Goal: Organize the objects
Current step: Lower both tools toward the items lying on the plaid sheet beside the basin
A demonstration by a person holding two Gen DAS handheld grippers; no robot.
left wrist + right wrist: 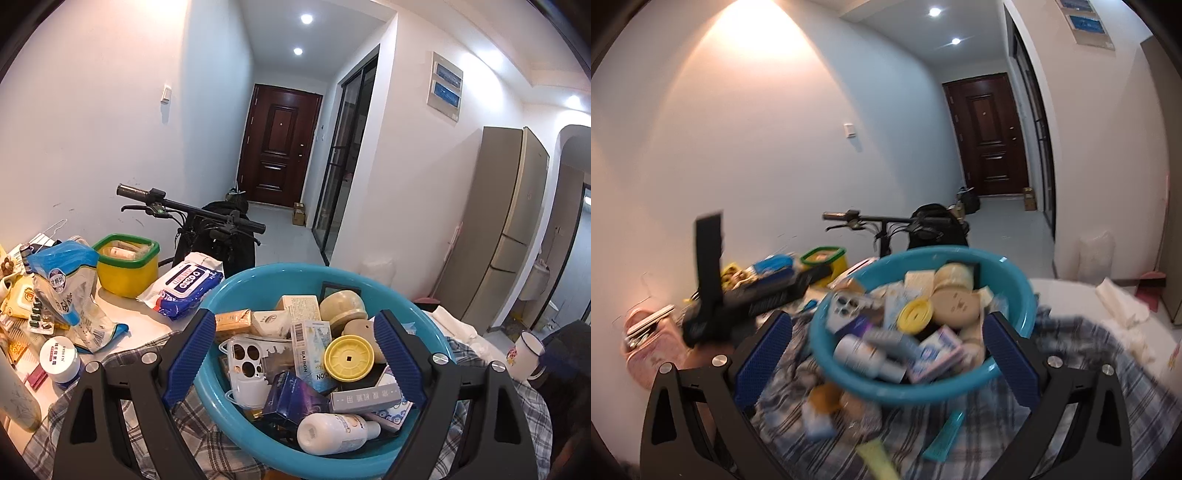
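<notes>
The left gripper [293,356] hangs with its jaws spread wide on either side of the heaped teal basin [236,291], its blue pads [190,350] clear of everything and grasping nothing. The right gripper [886,360] is likewise released and empty, the basin [1015,280] just ahead at twelve o'clock on the plaid cloth [1052,376]. The basin is piled to the rim, so a careless dip could, I judge, tip the white bottle [336,430] or yellow lid [349,358] over the edge. Loose bits on the cloth at six o'clock in the right view are smeared by motion blur and I cannot name them. Farther off at ten o'clock, the wet-wipes pack [184,288] and yellow tub [125,264] wait unsorted. What lies under the top layer is hidden.
</notes>
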